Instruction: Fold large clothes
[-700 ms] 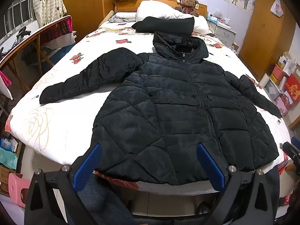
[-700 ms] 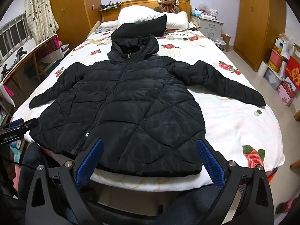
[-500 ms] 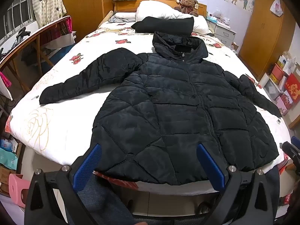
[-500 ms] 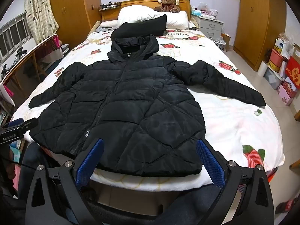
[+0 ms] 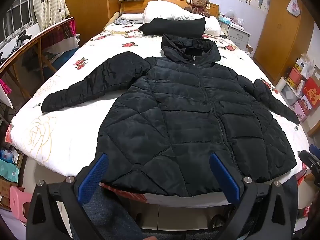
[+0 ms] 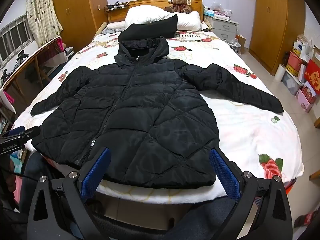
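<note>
Lying flat: quilted black puffer jacket on floral bed | both grippers' jaws wide apart, empty

The quilted jacket has a faintly glossy shell; bedspread soft matt cloth; headboard polished wood.

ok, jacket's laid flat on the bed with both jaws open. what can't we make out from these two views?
- Back of the black jacket: hidden in both views, it lies zip side up on the bed.
- Under the bed: blocked by the mattress edge and the left gripper.
- Right gripper: cut off by the left view's right edge.
- Folded black garment: type unclear, the hood covers its near edge.
</note>
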`<action>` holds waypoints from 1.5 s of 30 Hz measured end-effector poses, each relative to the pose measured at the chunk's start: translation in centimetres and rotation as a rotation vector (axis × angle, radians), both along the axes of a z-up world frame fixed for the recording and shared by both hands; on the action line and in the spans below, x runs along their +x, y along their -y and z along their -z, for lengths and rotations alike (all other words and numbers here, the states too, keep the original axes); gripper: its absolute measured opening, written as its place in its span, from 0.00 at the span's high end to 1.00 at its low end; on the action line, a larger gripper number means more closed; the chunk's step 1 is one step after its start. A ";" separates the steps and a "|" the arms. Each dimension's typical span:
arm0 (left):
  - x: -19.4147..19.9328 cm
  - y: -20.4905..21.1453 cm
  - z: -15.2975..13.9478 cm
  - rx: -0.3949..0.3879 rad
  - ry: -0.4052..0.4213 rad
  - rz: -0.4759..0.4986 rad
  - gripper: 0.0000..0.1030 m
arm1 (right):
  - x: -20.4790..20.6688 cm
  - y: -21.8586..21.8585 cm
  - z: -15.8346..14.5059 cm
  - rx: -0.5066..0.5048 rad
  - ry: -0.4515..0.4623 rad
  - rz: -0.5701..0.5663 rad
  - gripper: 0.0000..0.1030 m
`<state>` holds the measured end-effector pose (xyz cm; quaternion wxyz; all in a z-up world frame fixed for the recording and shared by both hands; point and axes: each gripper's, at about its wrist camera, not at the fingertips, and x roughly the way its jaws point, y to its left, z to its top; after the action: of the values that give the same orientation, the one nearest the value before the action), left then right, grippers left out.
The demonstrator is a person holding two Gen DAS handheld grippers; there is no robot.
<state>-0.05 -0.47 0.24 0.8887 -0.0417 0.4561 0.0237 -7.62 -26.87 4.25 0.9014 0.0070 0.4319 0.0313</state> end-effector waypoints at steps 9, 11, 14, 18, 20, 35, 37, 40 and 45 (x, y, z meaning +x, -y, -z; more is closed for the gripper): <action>-0.1 0.0 0.0 0.002 -0.003 0.001 0.00 | 0.0 -0.1 0.0 0.001 0.001 -0.004 0.04; -0.1 0.0 0.0 0.000 -0.002 0.002 0.00 | 0.1 -0.1 0.1 0.001 -0.001 -0.003 0.04; -0.1 0.0 0.0 0.001 -0.003 0.003 0.00 | 0.1 0.0 0.1 0.002 -0.001 -0.001 0.04; -0.1 0.0 -0.1 0.000 -0.004 0.002 0.00 | 0.0 -0.1 0.1 0.002 -0.002 -0.002 0.04; -0.1 0.0 -0.1 0.001 -0.003 0.002 0.01 | 0.1 0.0 0.0 0.003 0.000 -0.003 0.04; -0.1 0.0 0.4 0.000 -0.005 0.006 0.00 | 0.1 -0.1 0.1 0.004 -0.003 -0.002 0.04; -0.1 0.0 0.4 -0.001 -0.005 0.006 0.00 | 0.1 -0.1 0.1 0.004 -0.003 -0.002 0.04; -0.1 0.0 0.4 -0.001 -0.006 0.007 0.00 | 0.1 -0.1 0.1 0.004 -0.004 -0.002 0.04; -0.1 0.0 0.4 -0.001 -0.006 0.006 0.00 | 0.2 -0.1 0.1 0.003 -0.004 -0.002 0.04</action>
<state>-0.14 -0.46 -0.18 0.8874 -0.0406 0.4587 0.0209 -7.47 -26.76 4.16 0.9004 0.0082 0.4337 0.0329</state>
